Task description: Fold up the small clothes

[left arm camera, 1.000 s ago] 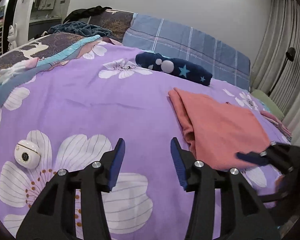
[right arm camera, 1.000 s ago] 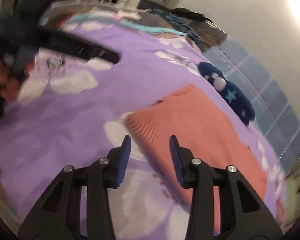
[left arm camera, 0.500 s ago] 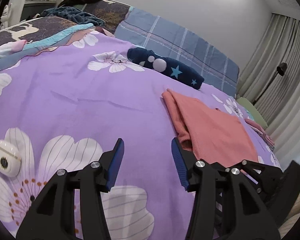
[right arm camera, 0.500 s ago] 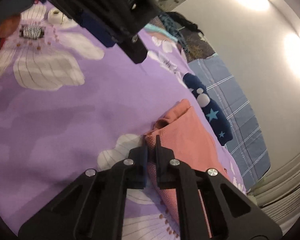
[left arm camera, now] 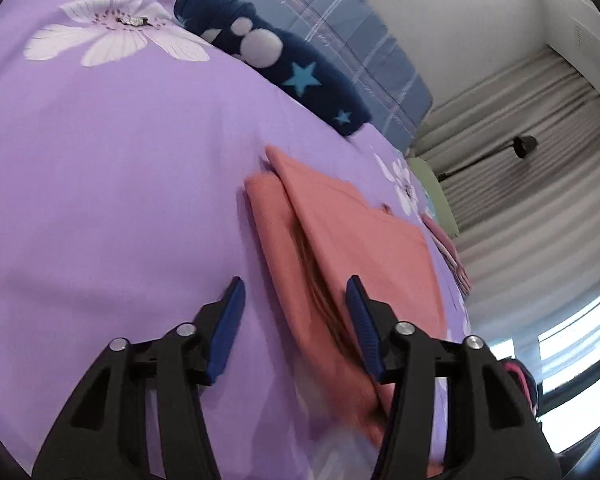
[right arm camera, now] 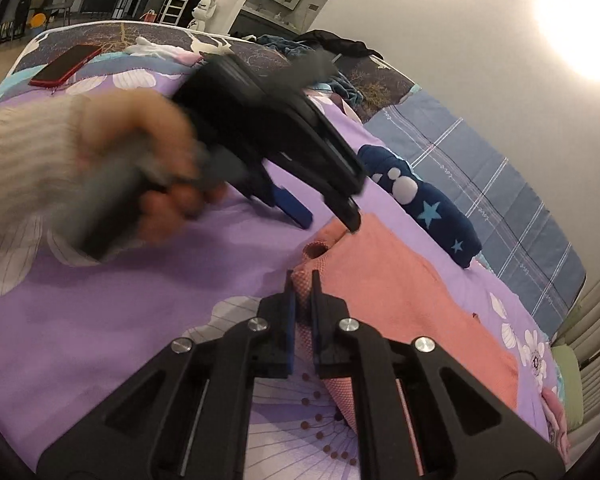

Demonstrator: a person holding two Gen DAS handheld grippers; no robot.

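A salmon-pink garment (left arm camera: pixel 352 240) lies folded on the purple flowered bedspread (left arm camera: pixel 120 168). My left gripper (left arm camera: pixel 296 312) is open, its jaws astride the garment's near left edge, low over the bed. My right gripper (right arm camera: pixel 302 282) is shut on the pink garment's (right arm camera: pixel 404 292) near corner, with the cloth pinched between the blue pads. The left gripper also shows in the right wrist view (right arm camera: pixel 324 216), blurred, with its tips at the garment's far corner.
A rolled navy cloth with stars and dots (left arm camera: pixel 284 64) lies beyond the garment by a blue plaid pillow (left arm camera: pixel 352 40). A red phone (right arm camera: pixel 66 65) lies at the bed's far end. Curtains (left arm camera: pixel 540 184) hang to the right.
My left gripper has swung right and down until it straddles the pink garment's left edge. My right gripper closed on the garment's corner and keeps hold of it.
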